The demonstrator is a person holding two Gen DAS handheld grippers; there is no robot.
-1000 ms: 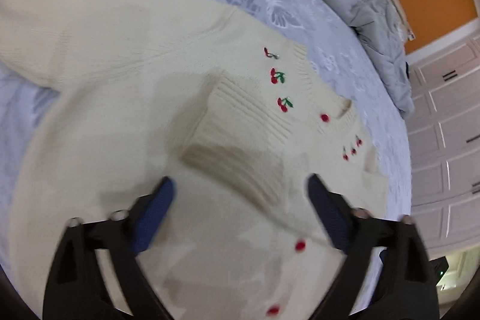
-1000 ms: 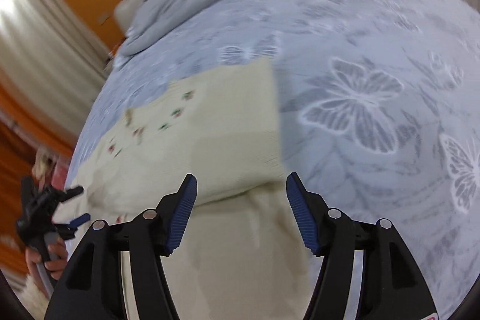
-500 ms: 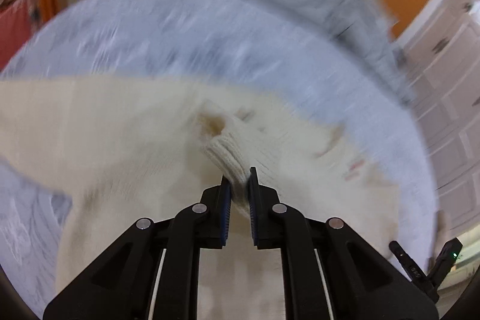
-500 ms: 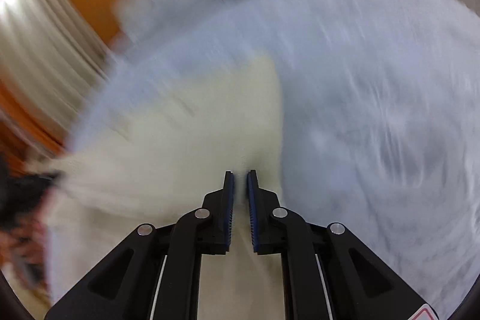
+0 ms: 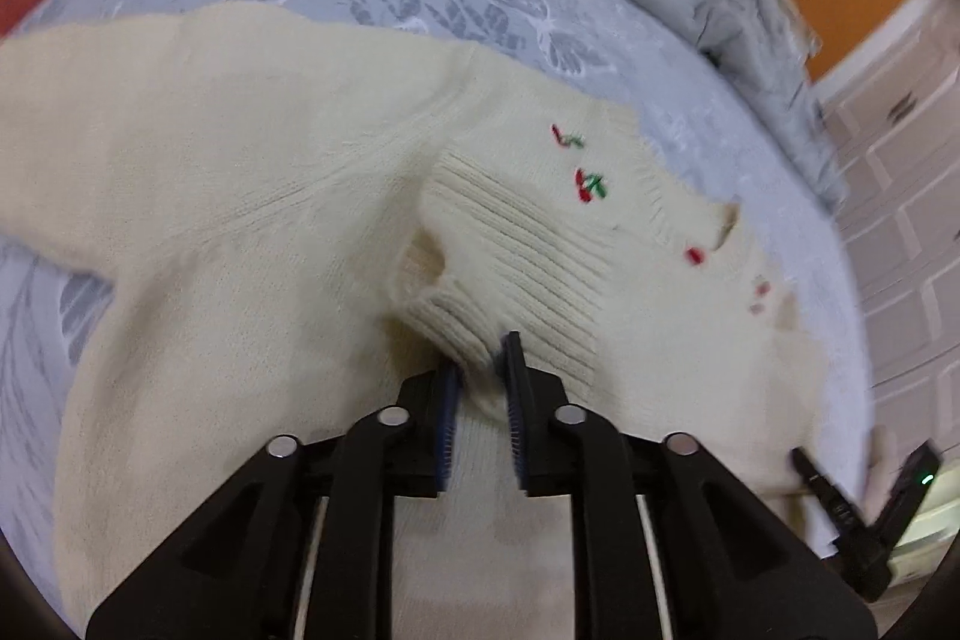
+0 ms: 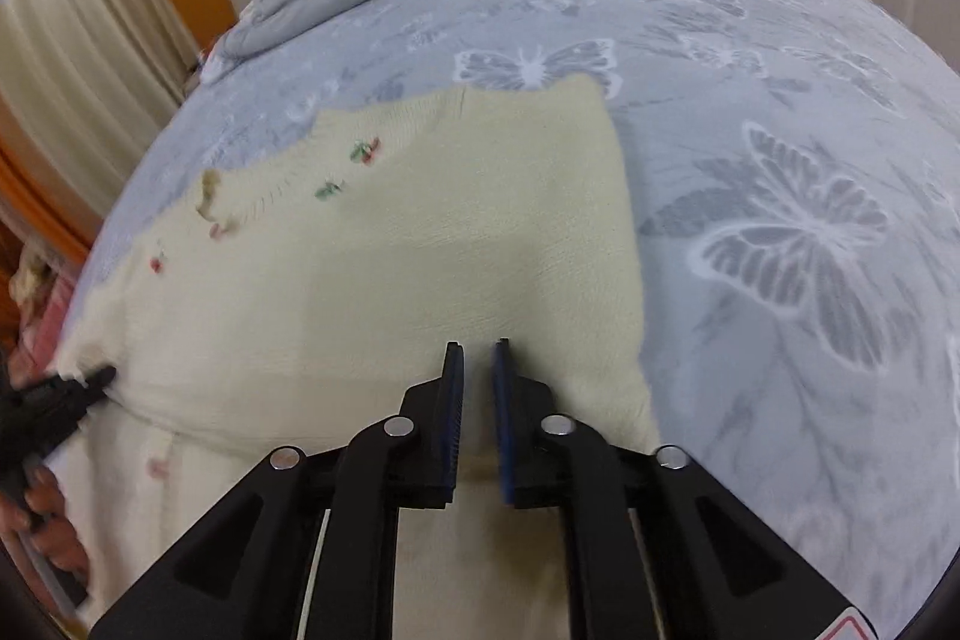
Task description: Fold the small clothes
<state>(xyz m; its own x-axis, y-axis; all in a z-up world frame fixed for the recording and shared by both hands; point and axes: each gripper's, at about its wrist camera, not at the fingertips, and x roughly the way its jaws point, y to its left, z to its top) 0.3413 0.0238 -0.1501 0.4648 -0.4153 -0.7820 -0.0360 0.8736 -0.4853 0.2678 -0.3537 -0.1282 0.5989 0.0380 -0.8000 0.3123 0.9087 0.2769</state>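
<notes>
L gripper (image 5: 483,376) pinches the cardigan (image 5: 252,196) ribbed cuff (image 5: 510,250), R gripper (image 6: 477,388) nipped narrow on its fabric near the bed (image 6: 780,112) edge: lift both evenly, lay flat w/o bunching.

A second ago both your hand-held grippers were wide open; now your left hand-held gripper (image 5: 483,370) pinches the ribbed cuff (image 5: 510,268) of the cherry cardigan (image 5: 240,196), and your right hand-held gripper (image 6: 477,376) has closed on its folded edge.
</notes>
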